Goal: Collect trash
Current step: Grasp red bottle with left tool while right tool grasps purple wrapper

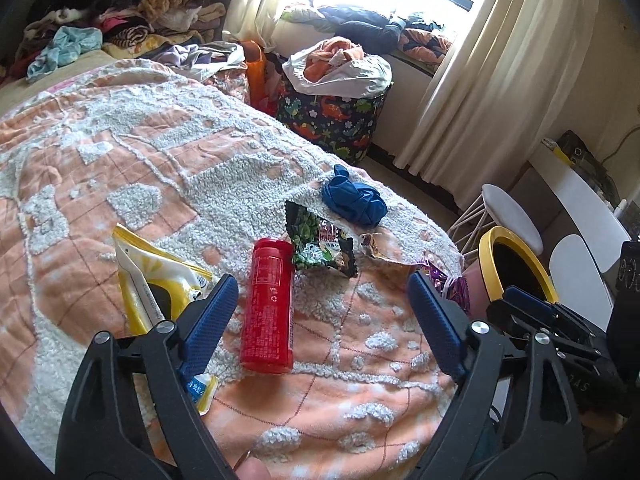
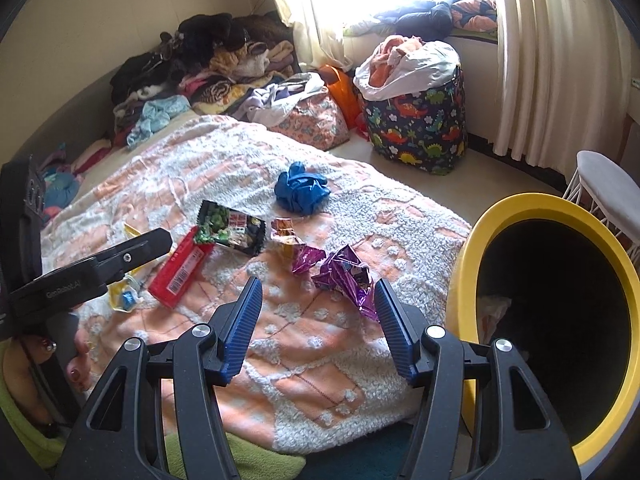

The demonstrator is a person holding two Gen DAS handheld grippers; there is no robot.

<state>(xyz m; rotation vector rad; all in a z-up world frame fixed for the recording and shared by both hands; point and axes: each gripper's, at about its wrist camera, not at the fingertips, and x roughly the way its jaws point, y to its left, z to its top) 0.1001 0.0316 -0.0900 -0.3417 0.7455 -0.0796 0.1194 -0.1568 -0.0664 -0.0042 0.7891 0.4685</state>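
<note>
1. It is a cluttered bedroom with bright light through pale curtains [image 2: 532,60]. Heaped clothes [image 1: 120,12] fill the far left corner, and a dinosaur-print hamper [image 2: 420,120] stands on the floor under the window.
2. The surface is a bed under a fluffy peach-and-white blanket [image 1: 120,152], soft and lumpy, so nothing on it sits firm.
3. The trash lies scattered across the near end of the blanket. There is a red cylindrical container [image 1: 268,308] on its side, with a yellow-and-white pouch [image 1: 156,280] to its left. Beyond them lie a dark printed snack bag [image 1: 320,244] and a crumpled blue bag [image 1: 352,200], and a purple foil wrapper [image 2: 344,276] sits nearest the right edge.
4. A yellow-rimmed bin [image 2: 560,208] stands just beside the bed on the right, its mouth dark and open.
5. The left gripper [image 1: 320,296] hangs over the red container with its jaws spread and nothing between the pads yet.
6. The right gripper [image 2: 318,308] has its jaws apart too, empty, with the purple wrapper just ahead of the tips.
7. Risks, as I judge them:
   - The round container could roll on the soft pile if the jaws nudge it off-centre.
   - The pads might pinch blanket loops along with the thin wrapper.
   - Light foil could slip out before it reaches the bin.
   - The two grippers work close together and could knock each other.
</note>
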